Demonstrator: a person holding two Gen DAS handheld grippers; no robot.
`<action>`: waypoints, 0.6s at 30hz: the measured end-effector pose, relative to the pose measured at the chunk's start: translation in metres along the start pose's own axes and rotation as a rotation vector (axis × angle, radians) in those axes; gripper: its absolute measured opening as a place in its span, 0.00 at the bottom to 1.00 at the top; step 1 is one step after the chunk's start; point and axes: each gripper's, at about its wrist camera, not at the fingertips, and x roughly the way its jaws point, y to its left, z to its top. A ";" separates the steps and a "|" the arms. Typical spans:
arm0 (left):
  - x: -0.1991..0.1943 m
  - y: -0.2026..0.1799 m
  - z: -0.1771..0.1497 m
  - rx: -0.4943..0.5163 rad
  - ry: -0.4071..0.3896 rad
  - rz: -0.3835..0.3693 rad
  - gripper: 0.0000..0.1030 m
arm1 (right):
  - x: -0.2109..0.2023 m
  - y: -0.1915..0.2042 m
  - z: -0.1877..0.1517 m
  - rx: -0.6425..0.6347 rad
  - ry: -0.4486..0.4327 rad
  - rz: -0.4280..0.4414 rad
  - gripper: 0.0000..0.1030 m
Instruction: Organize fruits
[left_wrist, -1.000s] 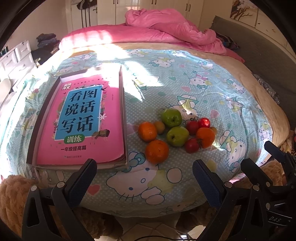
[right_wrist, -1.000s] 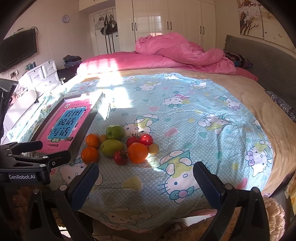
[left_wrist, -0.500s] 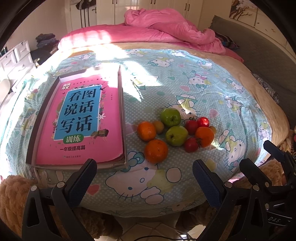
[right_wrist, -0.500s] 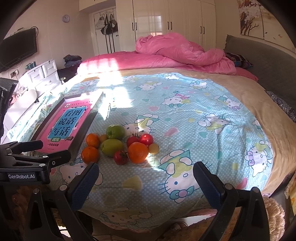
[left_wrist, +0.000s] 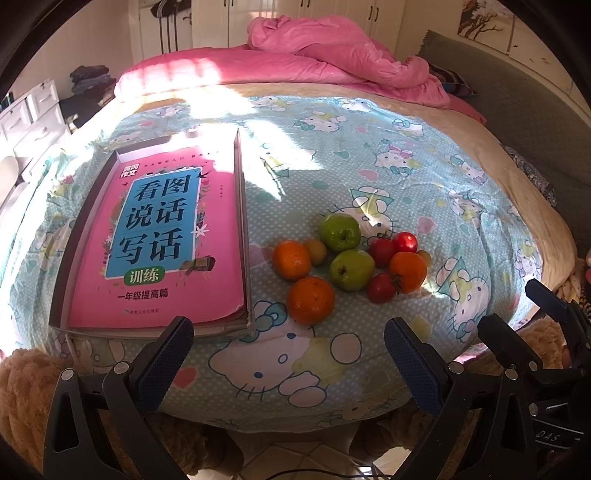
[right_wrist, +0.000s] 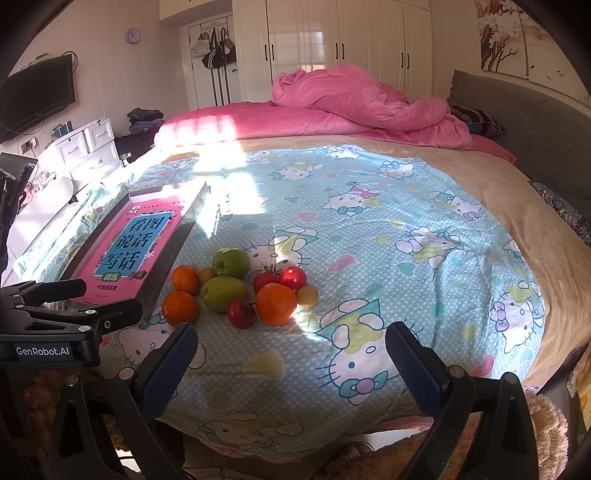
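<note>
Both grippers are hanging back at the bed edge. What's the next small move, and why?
Probably ease the left gripper forward over the nearest orange: its jaws are open and empty, that orange lies closest in front of it, and no fruit is in the tray yet.

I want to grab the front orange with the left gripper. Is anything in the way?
Nothing visible blocks it. Only bare cartoon-cat bedsheet lies between the open left gripper and the nearest orange; the pink book sits off to the left.

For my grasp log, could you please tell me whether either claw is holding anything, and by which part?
Nothing is held: the left claw and right claw are both open, short of the fruit pile.
</note>
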 end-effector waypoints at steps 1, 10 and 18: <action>0.000 0.000 0.000 0.002 0.001 -0.002 1.00 | 0.000 0.000 0.000 0.000 0.000 -0.001 1.00; 0.021 0.010 0.003 0.034 0.070 -0.019 1.00 | 0.011 -0.009 0.001 0.043 0.029 -0.003 1.00; 0.034 -0.004 0.010 0.096 0.112 -0.094 0.96 | 0.031 -0.022 0.010 0.070 0.067 -0.012 1.00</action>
